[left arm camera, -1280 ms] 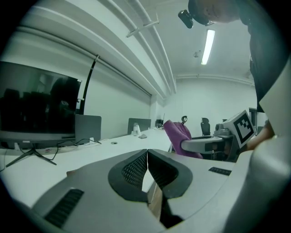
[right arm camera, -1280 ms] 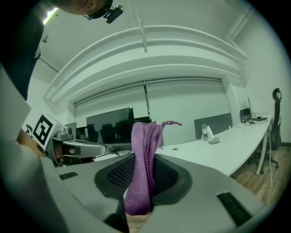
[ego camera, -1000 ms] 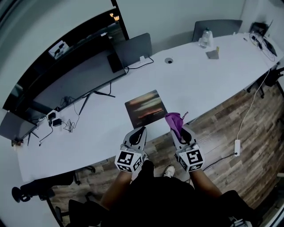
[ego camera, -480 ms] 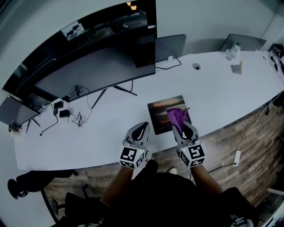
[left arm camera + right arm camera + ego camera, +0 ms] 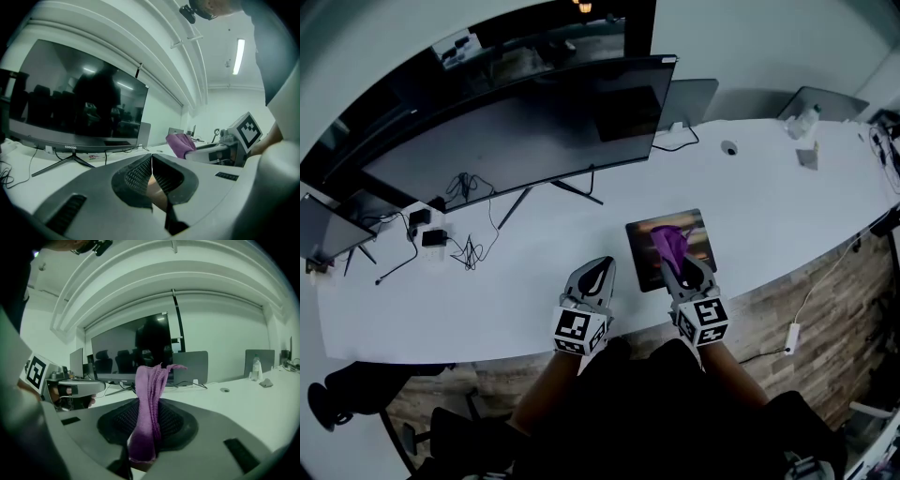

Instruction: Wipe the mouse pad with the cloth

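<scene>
The dark mouse pad [image 5: 642,253] lies near the white table's front edge. My right gripper [image 5: 684,269] is shut on a purple cloth [image 5: 667,240], which sticks out over the pad; in the right gripper view the cloth [image 5: 149,404] stands up between the jaws. My left gripper [image 5: 592,276] is shut with nothing in it, over the table left of the pad. In the left gripper view its jaws [image 5: 151,173] meet, and the purple cloth [image 5: 178,142] shows to the right.
A large dark monitor [image 5: 516,131] on a stand fills the back of the table [image 5: 487,272]. Cables and adapters [image 5: 441,239] lie at left. A laptop [image 5: 689,98], a bottle [image 5: 807,119] and a chair stand at the far right.
The view has swung left, so the pad sits further right. My right gripper with the cloth has come over the pad from its right edge. The left gripper stays shut.
</scene>
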The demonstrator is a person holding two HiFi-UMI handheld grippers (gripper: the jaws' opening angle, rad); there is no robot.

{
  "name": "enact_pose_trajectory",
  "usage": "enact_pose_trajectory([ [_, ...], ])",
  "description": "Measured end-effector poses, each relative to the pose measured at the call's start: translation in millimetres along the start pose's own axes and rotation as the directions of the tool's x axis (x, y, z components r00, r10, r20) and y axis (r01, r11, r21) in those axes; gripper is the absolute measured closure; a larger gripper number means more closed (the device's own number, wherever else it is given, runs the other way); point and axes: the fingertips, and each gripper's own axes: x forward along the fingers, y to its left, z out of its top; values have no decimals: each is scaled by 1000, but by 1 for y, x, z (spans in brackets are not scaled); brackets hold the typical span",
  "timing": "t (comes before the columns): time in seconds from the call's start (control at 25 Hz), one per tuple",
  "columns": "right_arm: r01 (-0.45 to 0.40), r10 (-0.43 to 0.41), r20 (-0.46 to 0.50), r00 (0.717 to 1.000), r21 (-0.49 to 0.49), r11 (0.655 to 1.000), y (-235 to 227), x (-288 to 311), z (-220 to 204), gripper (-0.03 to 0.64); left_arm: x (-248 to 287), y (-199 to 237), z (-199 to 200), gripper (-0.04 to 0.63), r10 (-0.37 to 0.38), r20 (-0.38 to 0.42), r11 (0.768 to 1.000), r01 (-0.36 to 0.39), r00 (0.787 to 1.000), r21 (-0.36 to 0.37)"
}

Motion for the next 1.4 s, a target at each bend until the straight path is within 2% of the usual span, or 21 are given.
enact_pose_trajectory([
  [0.48,11,-8,-119,993,22,1000,-3,63,-32,502,3,40,-16,572,73,-27,997,-73,997,3],
  [0.92,-8,13,-218,976,23,1000,1,100,-60,502,4,54,-37,572,119,-87,993,-120,989,-1],
  [1.2,28,-8,-319,948,58,998,-6,120,-85,502,5,62,-46,572,134,-107,991,-135,985,-5],
  [1.4,16,-3,-361,932,33,999,-3,129,-92,502,6,67,-53,572,144,-125,989,-146,982,-9],
])
